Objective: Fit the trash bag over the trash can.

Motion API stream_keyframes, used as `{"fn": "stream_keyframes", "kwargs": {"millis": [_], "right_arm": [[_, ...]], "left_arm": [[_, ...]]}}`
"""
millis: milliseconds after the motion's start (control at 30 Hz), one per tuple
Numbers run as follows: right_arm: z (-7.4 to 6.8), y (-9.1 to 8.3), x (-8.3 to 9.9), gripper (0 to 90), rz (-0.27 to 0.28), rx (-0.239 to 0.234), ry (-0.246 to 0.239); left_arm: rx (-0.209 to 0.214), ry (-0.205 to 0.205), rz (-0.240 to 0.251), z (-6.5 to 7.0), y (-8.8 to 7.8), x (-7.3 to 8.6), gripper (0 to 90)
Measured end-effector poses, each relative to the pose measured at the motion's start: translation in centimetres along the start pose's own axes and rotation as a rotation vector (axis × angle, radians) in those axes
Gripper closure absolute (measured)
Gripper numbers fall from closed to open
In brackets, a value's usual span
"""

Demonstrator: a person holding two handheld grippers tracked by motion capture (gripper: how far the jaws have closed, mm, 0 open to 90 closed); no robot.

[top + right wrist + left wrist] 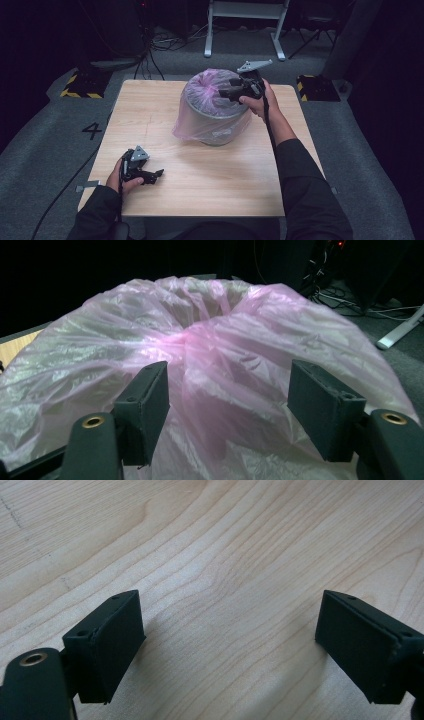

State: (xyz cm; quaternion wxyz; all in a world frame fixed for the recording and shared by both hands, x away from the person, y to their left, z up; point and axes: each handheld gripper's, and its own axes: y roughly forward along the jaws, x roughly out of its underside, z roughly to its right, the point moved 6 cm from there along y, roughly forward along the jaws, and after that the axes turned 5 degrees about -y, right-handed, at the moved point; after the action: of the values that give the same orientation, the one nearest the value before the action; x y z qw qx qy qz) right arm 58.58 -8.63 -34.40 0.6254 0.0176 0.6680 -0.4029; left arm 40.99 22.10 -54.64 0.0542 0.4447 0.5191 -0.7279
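A grey round bin point(216, 120) stands in the middle of the wooden table point(200, 190), with a thin pink plastic bag point(207, 95) draped over its mouth and down its sides. My right gripper point(226, 93) hovers over the bin's right rim, pointing left across the bag top. In the right gripper view its jaws stand apart over the crumpled pink bag point(210, 355), and I see no pinch on the film. My left gripper point(159, 173) rests low near the table's front left, open, with bare wood point(225, 580) between its jaws.
The table's far edge lies just behind the bin. Beyond it stand a white frame point(245, 25) on the grey floor and tangled cables point(165, 40). Yellow-black striped blocks point(80, 85) sit off the back corners.
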Motion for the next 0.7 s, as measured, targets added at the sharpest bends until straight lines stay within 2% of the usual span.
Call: {"fn": "stream_keyframes", "kwargs": {"millis": [100, 200, 300, 533, 700], "right_arm": [[-0.2, -0.1, -0.6, 33.4, 0.009, 0.009, -0.019], [-0.8, 0.0, -1.2, 34.0, 0.015, -0.005, -0.033], [-1.4, 0.7, -1.5, 34.5, -0.007, -0.034, -0.039], [-2.0, 1.7, -1.9, 35.0, -0.085, -0.037, -0.074], [-1.9, 2.6, -1.5, 35.2, -0.208, -0.017, -0.109]], "left_arm": [[0.001, 0.0, -0.001, 0.0, 0.0, 0.0, 11.9], [0.001, -0.001, -0.001, 0.0, 0.0, 0.0, 11.9], [0.001, 0.0, -0.001, 0.0, 0.0, 0.0, 11.9], [0.002, 0.001, -0.001, 0.0, 0.0, 0.0, 11.9], [0.001, 0.0, -0.001, 0.0, 0.0, 0.0, 11.9]]}}
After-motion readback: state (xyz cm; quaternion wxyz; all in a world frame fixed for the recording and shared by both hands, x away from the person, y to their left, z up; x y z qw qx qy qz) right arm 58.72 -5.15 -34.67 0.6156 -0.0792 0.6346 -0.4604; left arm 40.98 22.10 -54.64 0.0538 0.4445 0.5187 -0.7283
